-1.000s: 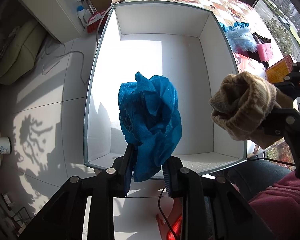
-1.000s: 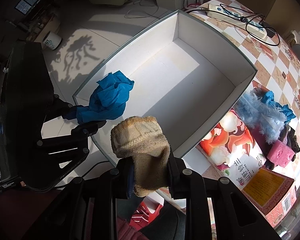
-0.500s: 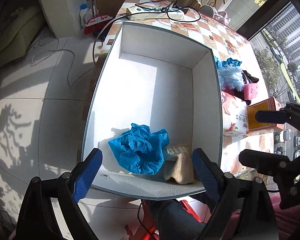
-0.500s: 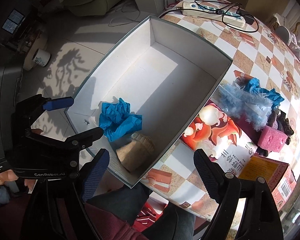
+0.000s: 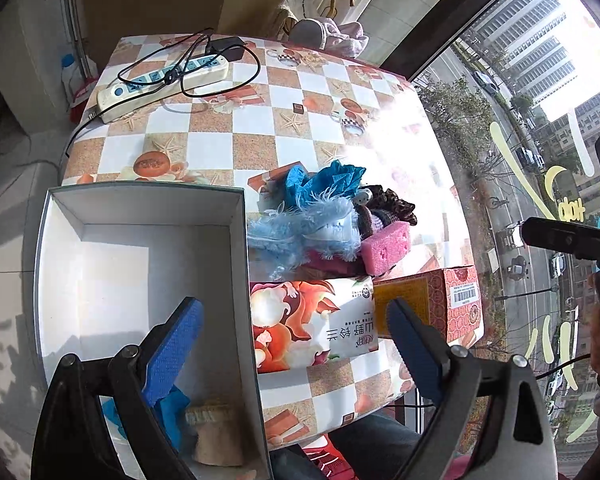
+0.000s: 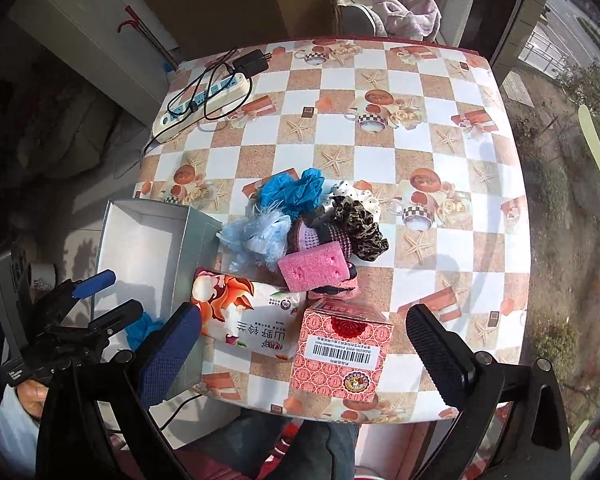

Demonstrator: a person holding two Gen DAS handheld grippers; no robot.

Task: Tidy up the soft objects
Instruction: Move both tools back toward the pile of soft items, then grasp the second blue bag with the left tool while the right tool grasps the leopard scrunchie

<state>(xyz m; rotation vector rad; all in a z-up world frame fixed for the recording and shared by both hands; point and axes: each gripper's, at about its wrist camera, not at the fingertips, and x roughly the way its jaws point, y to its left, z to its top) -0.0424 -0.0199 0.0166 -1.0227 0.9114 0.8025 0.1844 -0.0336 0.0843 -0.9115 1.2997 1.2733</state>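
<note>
A white box [image 5: 140, 200] stands off the table's left edge. In its near corner lie a blue cloth [image 5: 176, 404] and a beige sock [image 5: 216, 436]. My left gripper [image 5: 292, 308] is open and empty, straddling the box's right wall and the tissue pack [image 5: 312, 324]. My right gripper [image 6: 304, 314] has its jaws opening with nothing between them, above the red carton [image 6: 340, 348]. Beyond lies a pile of soft things: a pale blue fluffy piece [image 6: 260, 236], a crumpled blue cloth [image 6: 292, 190], a pink sponge [image 6: 314, 266] and a leopard scrunchie [image 6: 364, 228].
The checkered table [image 6: 440, 160] carries a power strip [image 6: 204, 104] with a coiled cable at its far left. A window bounds the right side. A person's legs show under the table's near edge. The left gripper [image 6: 108, 296] also appears over the box.
Both grippers opened and dropped the blue cloth and the beige sock into the box. Both then swung right, from over the box to over the table's near edge.
</note>
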